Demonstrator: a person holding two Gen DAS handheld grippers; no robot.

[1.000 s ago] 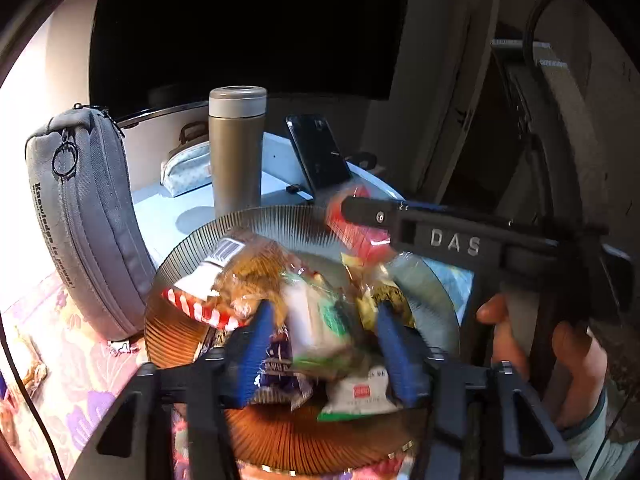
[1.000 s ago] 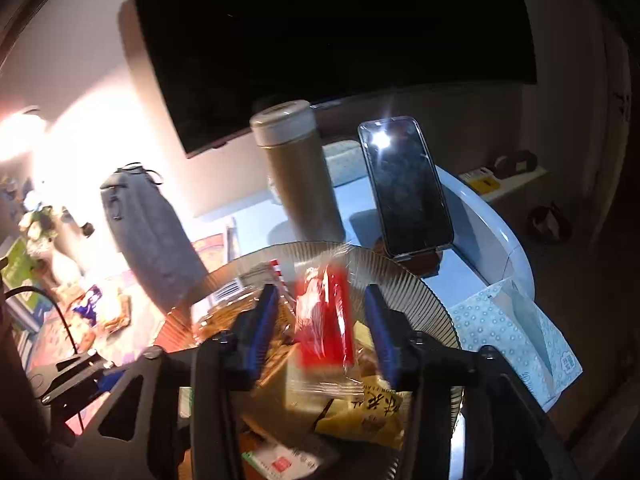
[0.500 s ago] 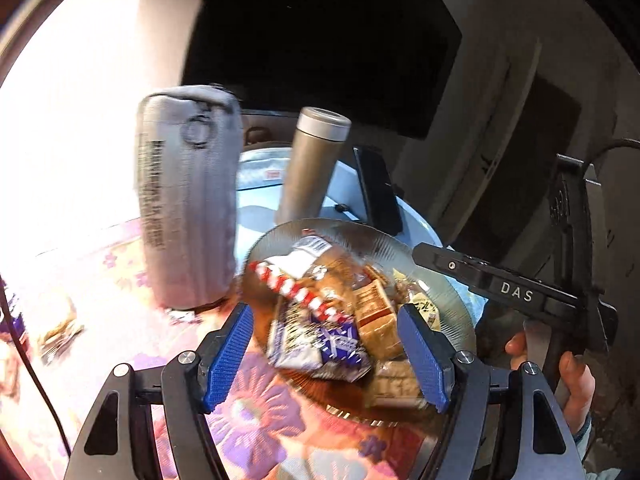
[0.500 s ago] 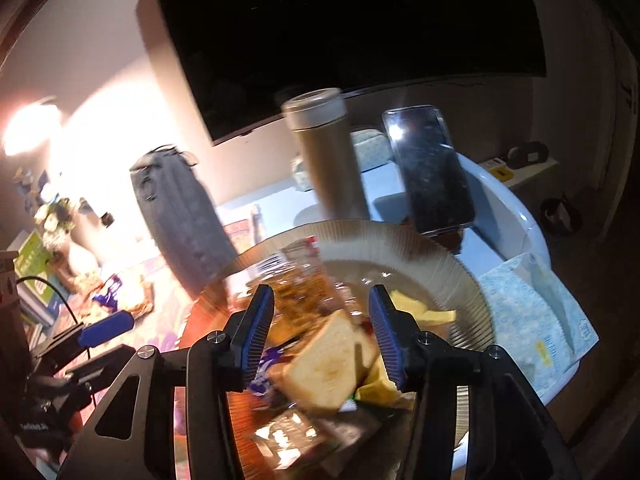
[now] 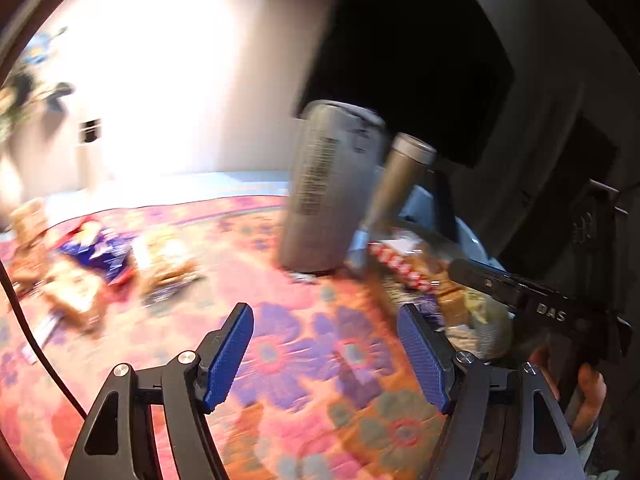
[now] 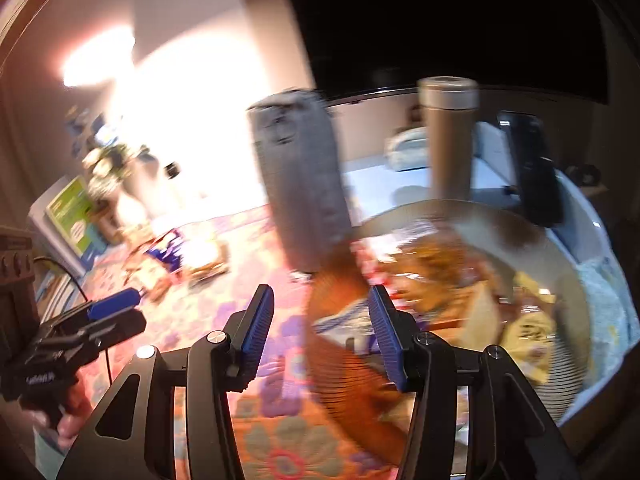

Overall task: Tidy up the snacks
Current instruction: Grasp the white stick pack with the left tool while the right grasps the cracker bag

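A flowered cloth (image 5: 304,344) in pink, purple and orange covers the tabletop, with a pale blue strip behind it and a brightly lit wall beyond. A large dark screen (image 6: 460,20) hangs on the wall above the far end.

A grey zipped pouch (image 5: 320,192) stands upright on the cloth. Just right of it stands a metal flask (image 6: 448,136), and beside that a dark phone (image 6: 536,168) propped upright. A ribbed round glass plate (image 6: 460,216) sits in front of the flask, near the pouch, heaped with wrapped snacks (image 6: 440,280). A second scatter of loose snack packets (image 5: 100,264) lies on the cloth well apart from the plate, on the far left of the left wrist view. The pouch stands between the two groups.

The left gripper (image 5: 326,354) hangs over bare cloth with its jaws apart and nothing between them; they have just been opening. A second ago they straddled the packets on the plate; now the plate lies off to their right. The right gripper (image 6: 322,336) has jaws parted with nothing pressed between them, over the plate's near left rim; the red packet seen between them a second ago is gone from there. Both views are blurred.
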